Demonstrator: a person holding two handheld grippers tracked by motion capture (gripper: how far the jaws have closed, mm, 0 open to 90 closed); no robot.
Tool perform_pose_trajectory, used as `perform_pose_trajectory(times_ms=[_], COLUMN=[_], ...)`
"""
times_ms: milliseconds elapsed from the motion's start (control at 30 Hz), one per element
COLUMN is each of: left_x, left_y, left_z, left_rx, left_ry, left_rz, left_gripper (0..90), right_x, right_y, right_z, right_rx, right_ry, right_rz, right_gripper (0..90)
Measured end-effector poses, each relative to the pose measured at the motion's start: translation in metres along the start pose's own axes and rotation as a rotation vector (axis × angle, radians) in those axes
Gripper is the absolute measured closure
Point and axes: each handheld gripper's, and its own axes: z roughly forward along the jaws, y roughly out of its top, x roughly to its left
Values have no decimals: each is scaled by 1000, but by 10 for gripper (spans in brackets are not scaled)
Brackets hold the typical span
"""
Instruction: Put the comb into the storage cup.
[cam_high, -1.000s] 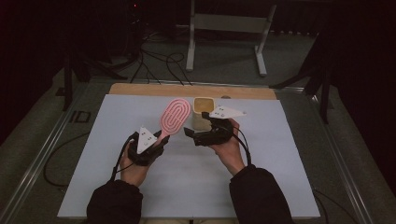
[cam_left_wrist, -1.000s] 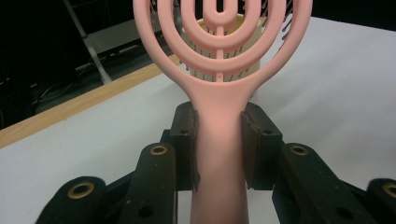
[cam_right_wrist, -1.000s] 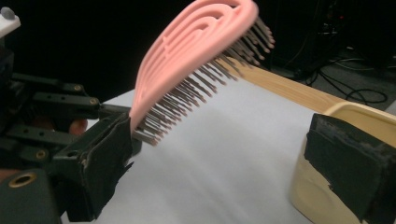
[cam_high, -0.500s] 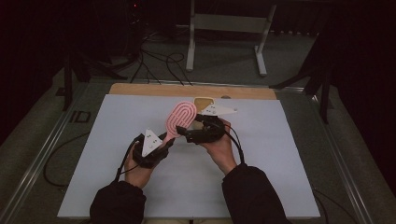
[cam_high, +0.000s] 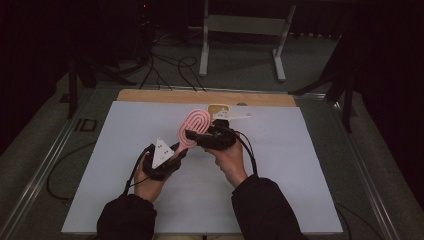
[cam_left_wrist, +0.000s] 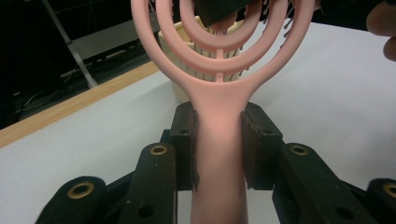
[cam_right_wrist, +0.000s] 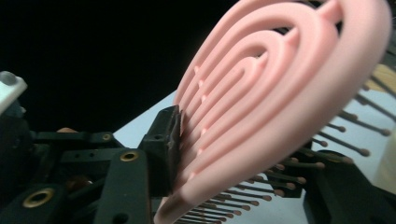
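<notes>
Left tongs (cam_left_wrist: 218, 144) clamped on pink hairbrush (cam_high: 192, 127) handle, right tongs (cam_right_wrist: 224, 158) just closed — pinching its head.

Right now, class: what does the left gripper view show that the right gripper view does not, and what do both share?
Left gripper view only: the brush's handle clamped between the left claw's pads, and a cream cup behind the loops. Right gripper view only: the dark bristles and the right claw closing across the head. Both share: the pink brush with looped ribs, over the white table.
</notes>
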Motion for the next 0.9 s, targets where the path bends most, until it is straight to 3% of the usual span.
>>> perform_pose_trajectory(times_ms=[333, 467, 900], left_x=[1, 2, 3], left_y=[-2, -2, -3], left_z=[2, 3, 4], left_rx=[13, 16, 19], left_ry=[2, 2, 7], left_rz=[-10, -13, -16], left_gripper=[700, 696, 630], right_x=[2, 7, 8], right_y=[0, 1, 2], right_z=[2, 4, 6], right_rx=[-8, -7, -6], right_ry=[66, 82, 95], right_rz=[45, 32, 36], right_gripper=[613, 627, 631])
